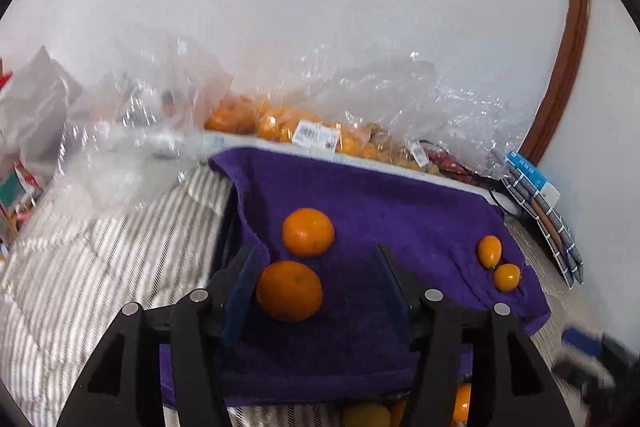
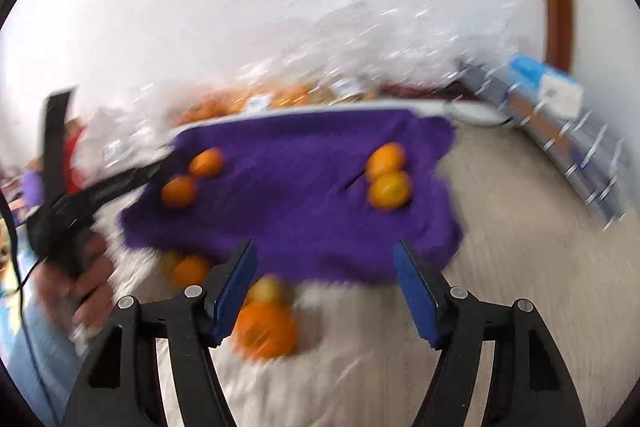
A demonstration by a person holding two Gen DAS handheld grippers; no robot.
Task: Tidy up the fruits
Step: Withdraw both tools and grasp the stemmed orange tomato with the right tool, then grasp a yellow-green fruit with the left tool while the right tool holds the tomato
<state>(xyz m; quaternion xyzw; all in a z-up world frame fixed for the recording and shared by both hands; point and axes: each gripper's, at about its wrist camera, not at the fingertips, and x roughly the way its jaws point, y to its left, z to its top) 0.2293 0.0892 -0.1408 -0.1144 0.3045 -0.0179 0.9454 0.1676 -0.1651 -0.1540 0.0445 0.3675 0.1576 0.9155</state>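
A purple towel (image 1: 400, 211) lies spread on striped bedding. On it sit two mandarins: one (image 1: 308, 233) further off and one (image 1: 289, 291) nearer, lying between my left gripper's (image 1: 316, 259) fingers close to the left pad (image 1: 240, 283). The right pad stands well away from it, so the left gripper is open. Two small kumquats (image 1: 490, 251) rest at the towel's right edge. The blurred right wrist view shows my right gripper (image 2: 324, 255) open and empty over the towel's (image 2: 304, 187) near edge. A mandarin (image 2: 266, 331) lies on the bedding below it.
Clear plastic bags of orange fruit (image 1: 280, 123) line the wall behind the towel. A blue and grey box (image 1: 536, 187) leans at the right. More fruit (image 2: 190, 269) lies off the towel's near left corner. A hand (image 2: 80, 283) holds the other gripper's handle at the left.
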